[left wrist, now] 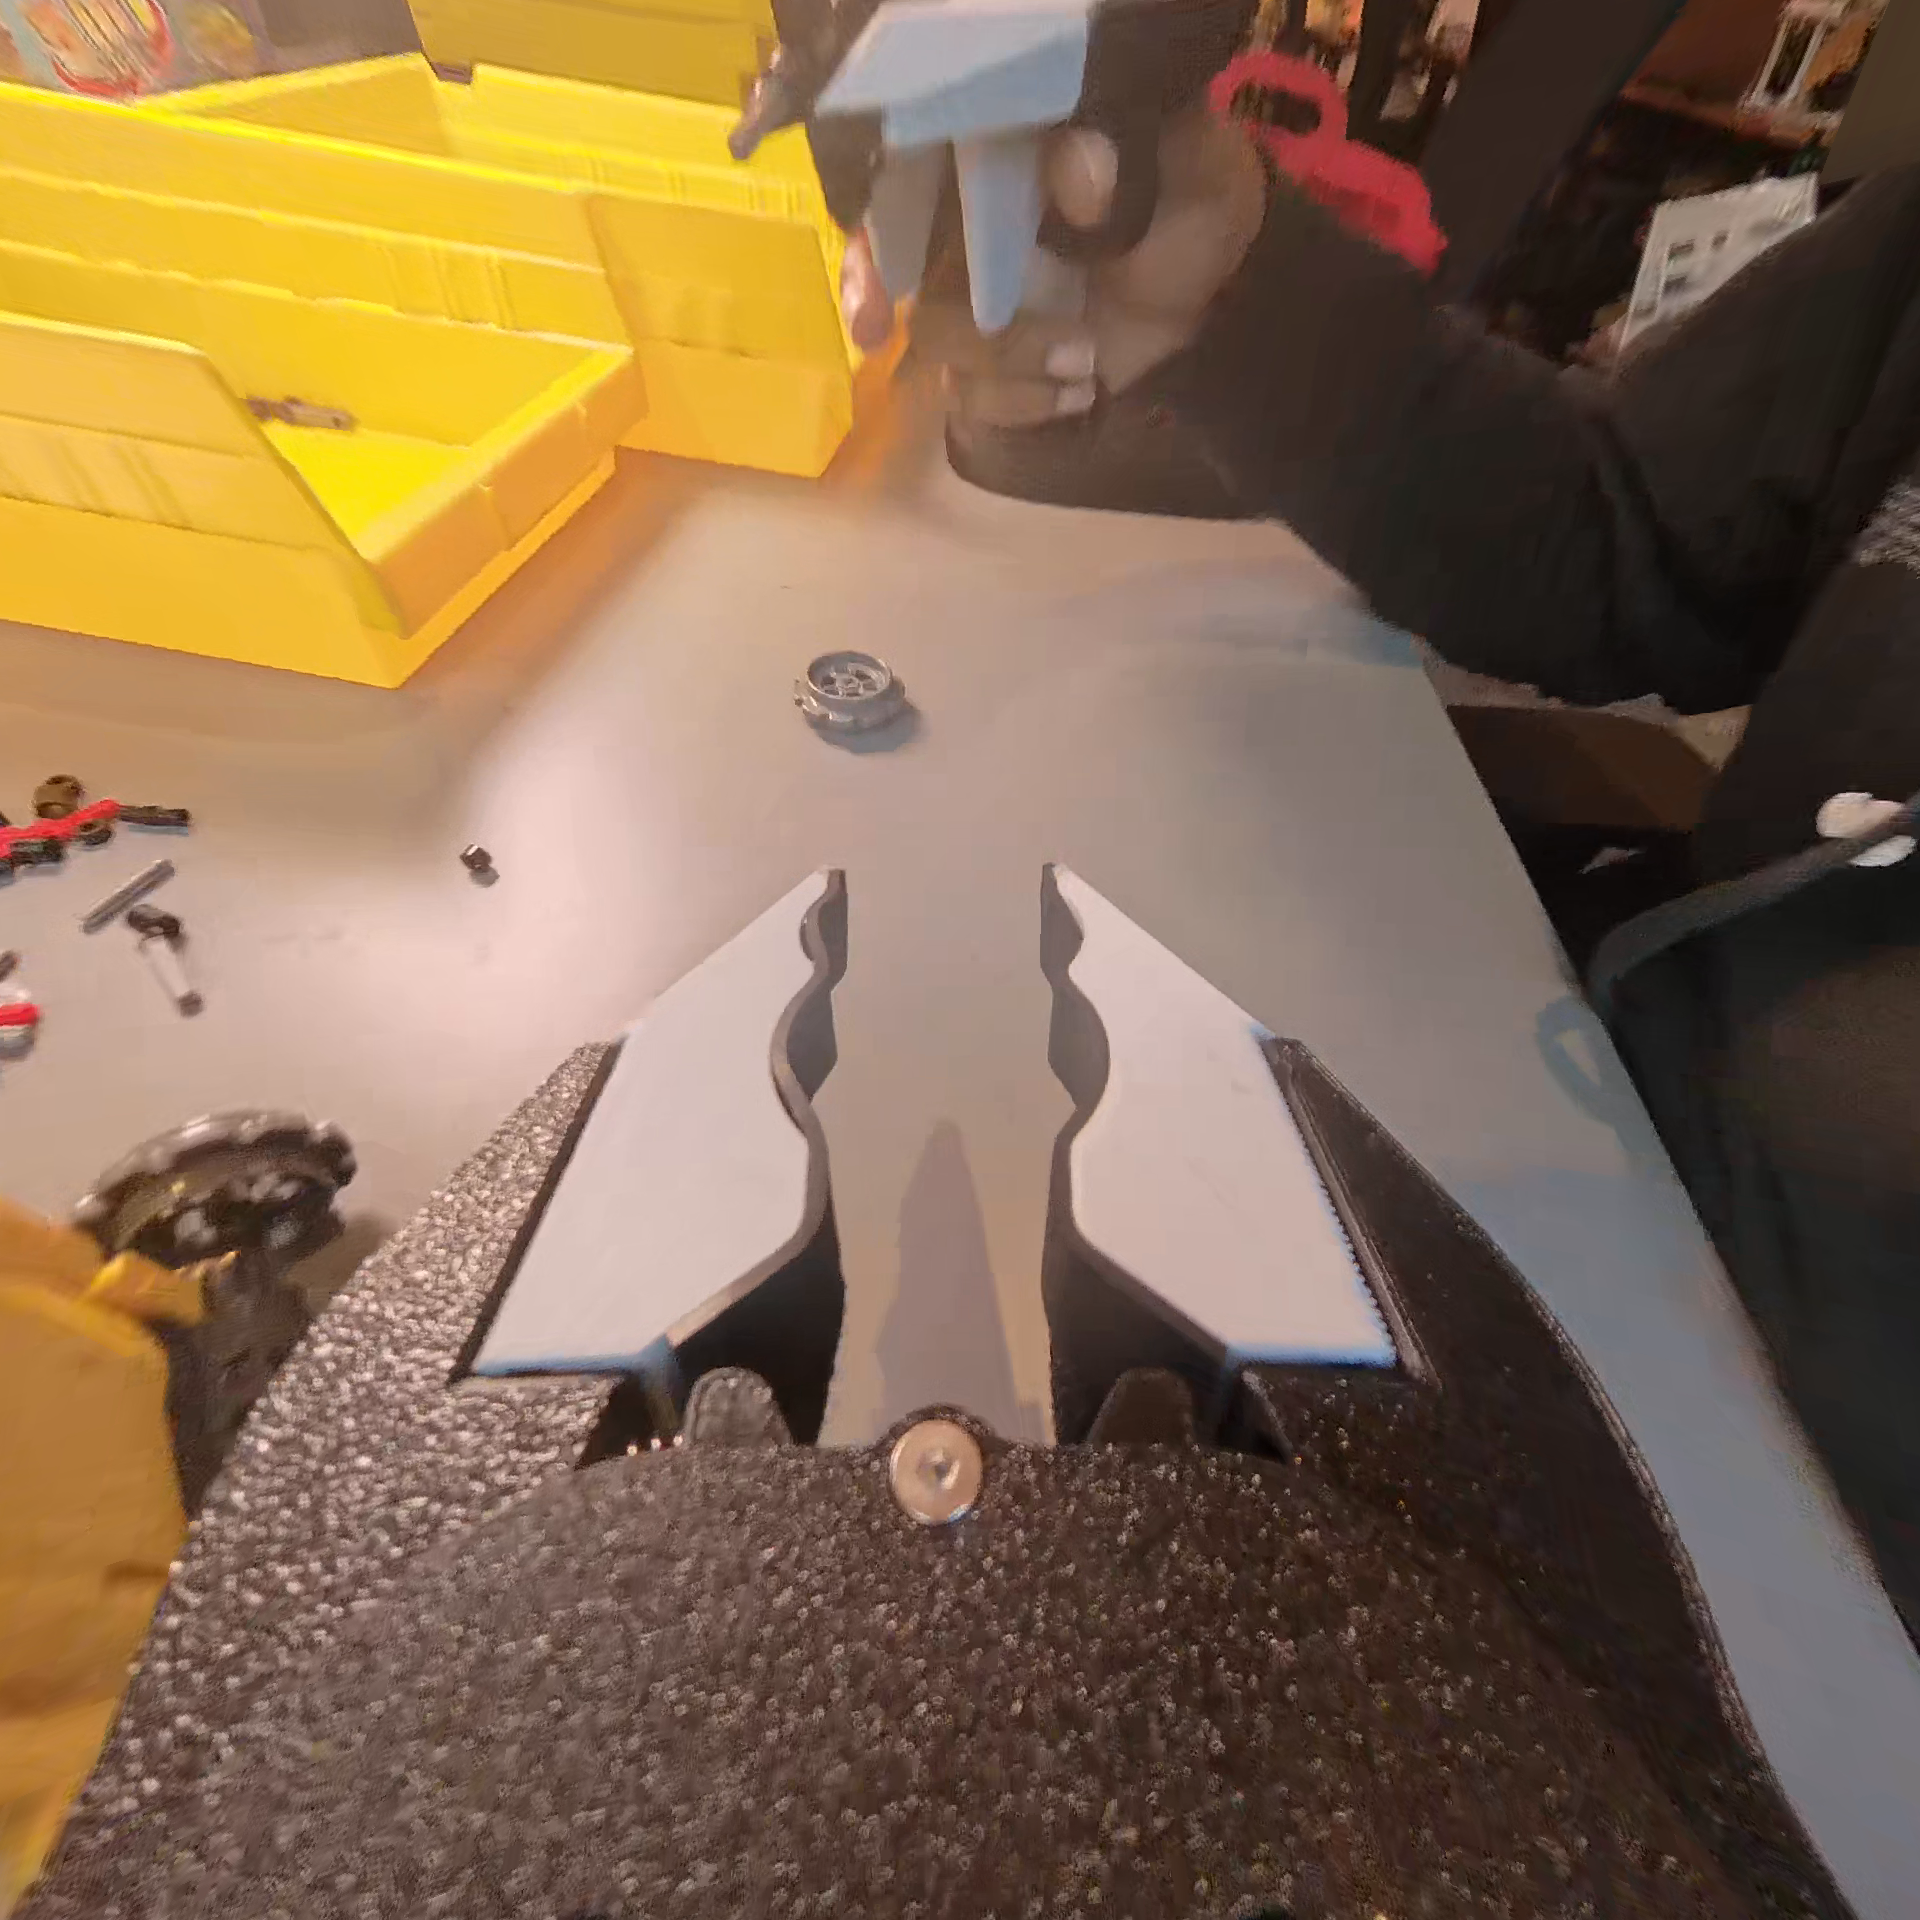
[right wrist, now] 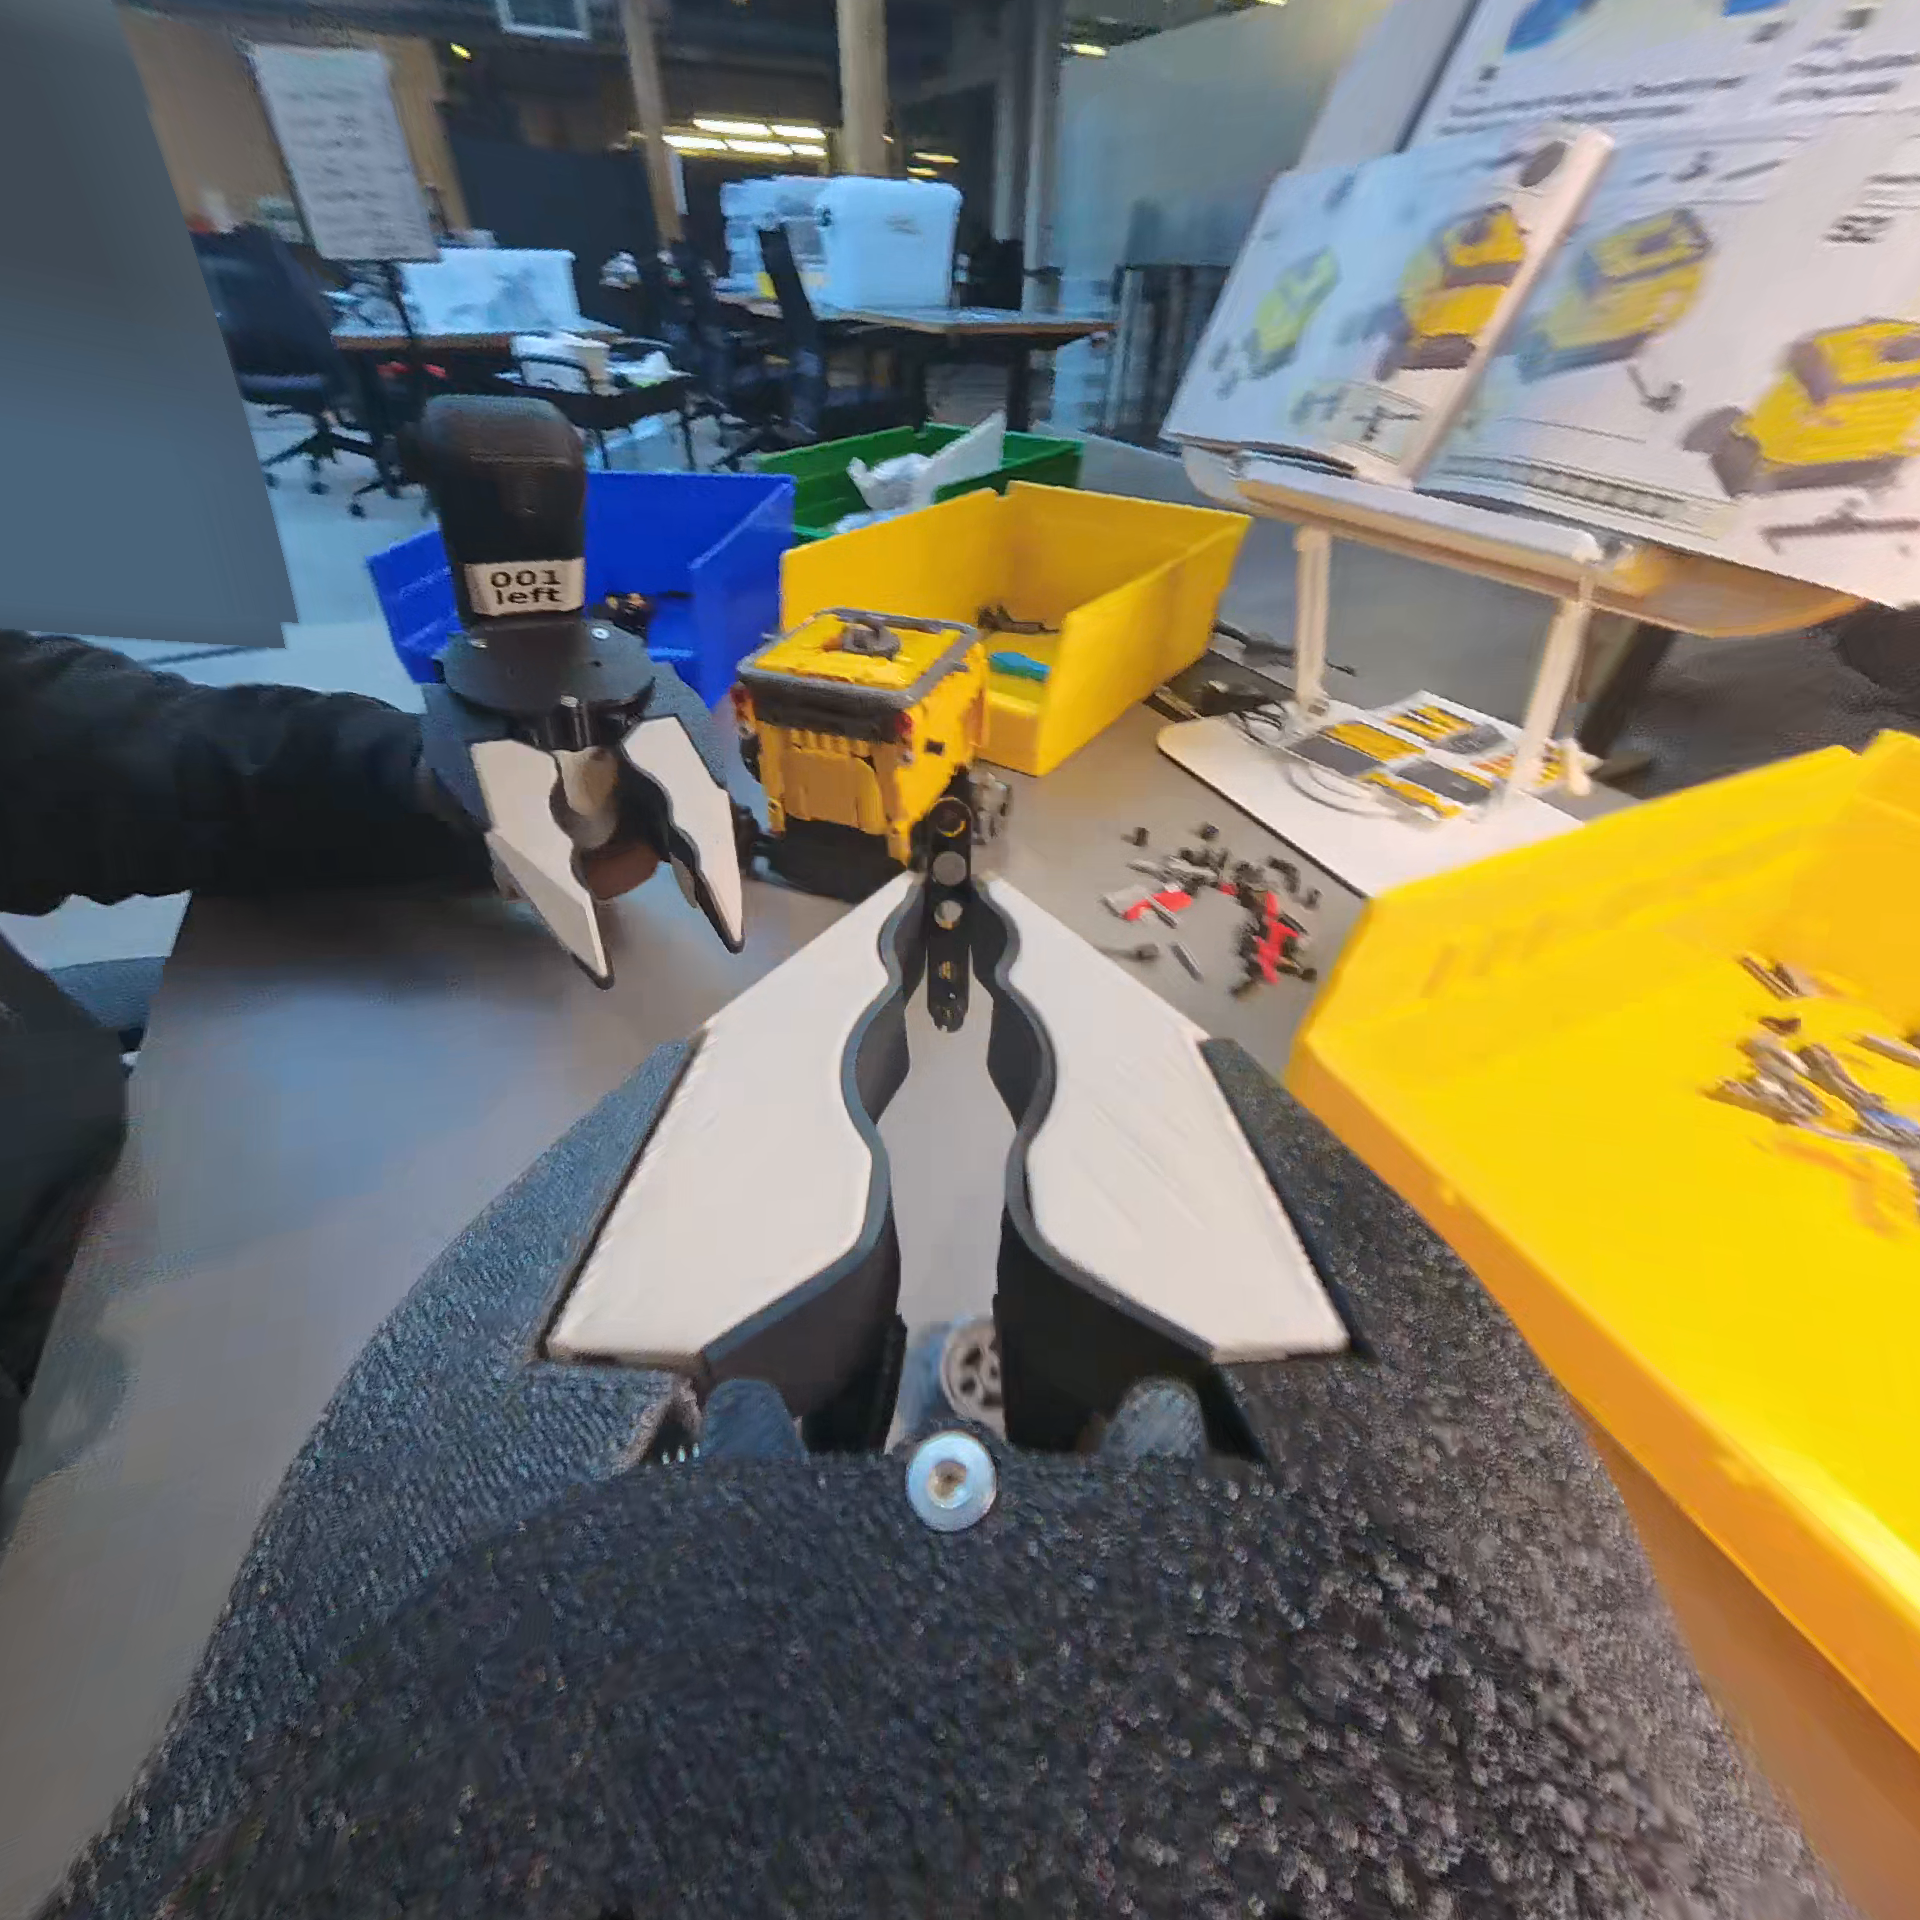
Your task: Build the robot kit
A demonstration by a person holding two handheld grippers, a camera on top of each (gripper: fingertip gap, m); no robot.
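On a grey worktable (right wrist: pixel 312 1091) among yellow parts bins, the right gripper (right wrist: pixel 948 894) pinches a slim black perforated beam (right wrist: pixel 948 935) upright between its tips.

The left gripper (left wrist: pixel 943 883) hovers above bare tabletop with its jaws spread apart and nothing between them; a small grey wheel hub (left wrist: pixel 852 694) lies just beyond its tips. In the right wrist view, a partly assembled yellow brick-built vehicle (right wrist: pixel 862 727) stands at the far centre, directly behind the held beam and apart from it. Loose black and red pieces (right wrist: pixel 1216 909) lie scattered to the right, beside an open instruction booklet on a stand (right wrist: pixel 1558 312). The model looks unfinished, with many parts unplaced.
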